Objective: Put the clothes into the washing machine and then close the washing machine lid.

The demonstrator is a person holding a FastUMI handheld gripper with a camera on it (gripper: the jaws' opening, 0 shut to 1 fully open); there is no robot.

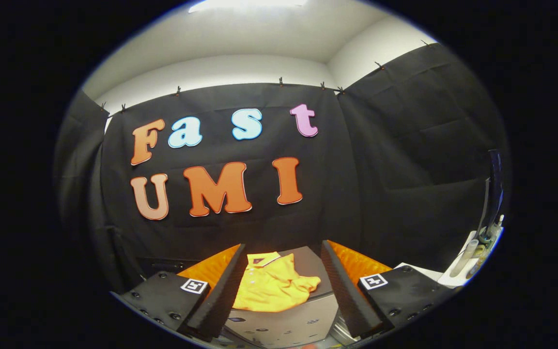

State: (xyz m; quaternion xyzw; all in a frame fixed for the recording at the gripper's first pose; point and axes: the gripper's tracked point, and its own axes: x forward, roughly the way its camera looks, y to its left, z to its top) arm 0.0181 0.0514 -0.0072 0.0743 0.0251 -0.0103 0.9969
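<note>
A yellow polo shirt (271, 286) lies crumpled on the flat silver top of the washing machine (308, 264), collar toward the far side. My gripper (283, 257) is open, its two black-padded orange fingers (225, 286) spread wide to either side of the shirt, above it and not touching it. The machine's grey front panel (284, 327) with small markings shows just below the shirt, between the finger bases. I cannot tell from here whether the lid stands open.
The black cloth booth wall hangs close behind the machine. A white shelf (456, 276) with a few bottles (465, 257) and a dark upright object stands off to the right, beyond the right finger.
</note>
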